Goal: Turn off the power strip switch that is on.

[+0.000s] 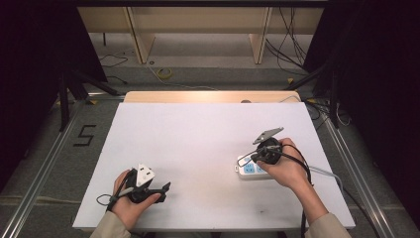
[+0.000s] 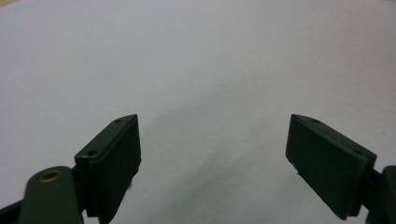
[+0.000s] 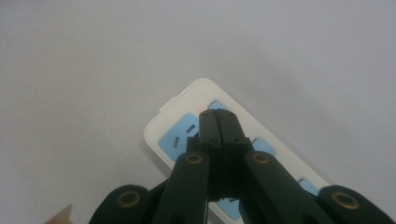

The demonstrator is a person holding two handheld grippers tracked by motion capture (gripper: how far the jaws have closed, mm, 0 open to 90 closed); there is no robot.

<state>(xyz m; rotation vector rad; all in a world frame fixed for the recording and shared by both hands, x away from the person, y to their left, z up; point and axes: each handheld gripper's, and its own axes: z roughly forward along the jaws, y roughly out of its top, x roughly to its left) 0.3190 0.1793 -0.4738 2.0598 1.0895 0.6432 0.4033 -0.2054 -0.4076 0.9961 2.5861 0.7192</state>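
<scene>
- Two grippers are at work over a white counter (image 1: pixel 198 148), one in each of the person's hands, with a single white power strip (image 1: pixel 249 170) lying at the right side near the front edge.
- The right gripper (image 3: pixel 218 122) has its jaws pressed together with nothing between them, and its tip sits directly over the strip's (image 3: pixel 187 121) blue sockets, close to the rounded end; whether it touches the plastic cannot be told.
- A closed tip held like this probably serves as a poking or pressing tool, perhaps to pin the strip down or work a switch, rather than to lift it.
- The left gripper (image 2: pixel 212 154) is spread wide and holds nothing, with bare counter between its jaws.
- In the high view it (image 1: pixel 161 190) rests low at the near left, well apart from the strip, likely parked out of the way.
- The strip's grey cable (image 1: pixel 324 172) runs off to the right past the wrist, so the strip lies with its free end pointing left.
</scene>
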